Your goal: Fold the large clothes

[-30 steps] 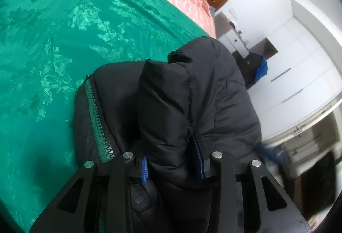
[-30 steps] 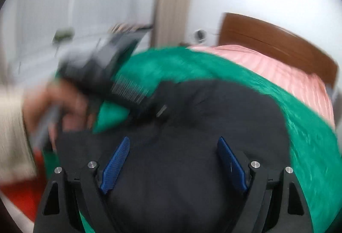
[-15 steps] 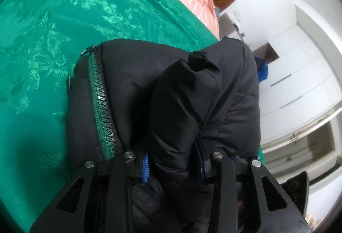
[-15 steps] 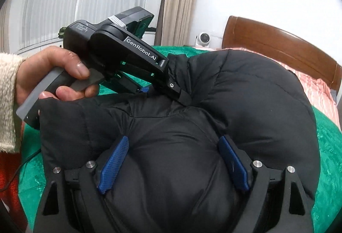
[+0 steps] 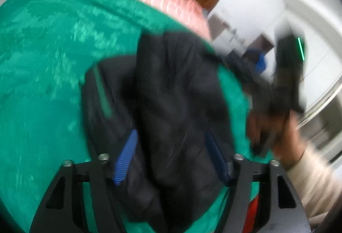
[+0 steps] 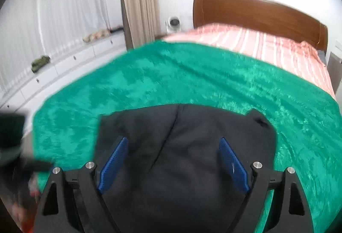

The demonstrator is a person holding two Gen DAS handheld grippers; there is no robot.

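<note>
A black puffer jacket [image 5: 177,87] with a green zipper lies folded in a bundle on the green blanket [image 5: 53,61]. My left gripper [image 5: 171,156] hovers just above it. Its jaws are opening and its blue pads stand apart from the fabric on either side. In the right wrist view the same jacket [image 6: 183,147] sits below my right gripper [image 6: 173,164], which is wide open with nothing pressed between its pads. A hand [image 5: 269,130] in a cream sleeve holds that right gripper's body at the right of the blurred left wrist view.
The green blanket [image 6: 192,74] covers most of the bed, with a pink striped sheet [image 6: 267,46] and a wooden headboard [image 6: 256,12] beyond it. White curtains and a low white cabinet [image 6: 64,66] run along the left wall. Something red [image 5: 254,211] lies by the bed's near edge.
The left gripper has let go of the jacket fold and drawn back and up. The right gripper has also lifted away, and the jacket now rests lower on the blanket.
</note>
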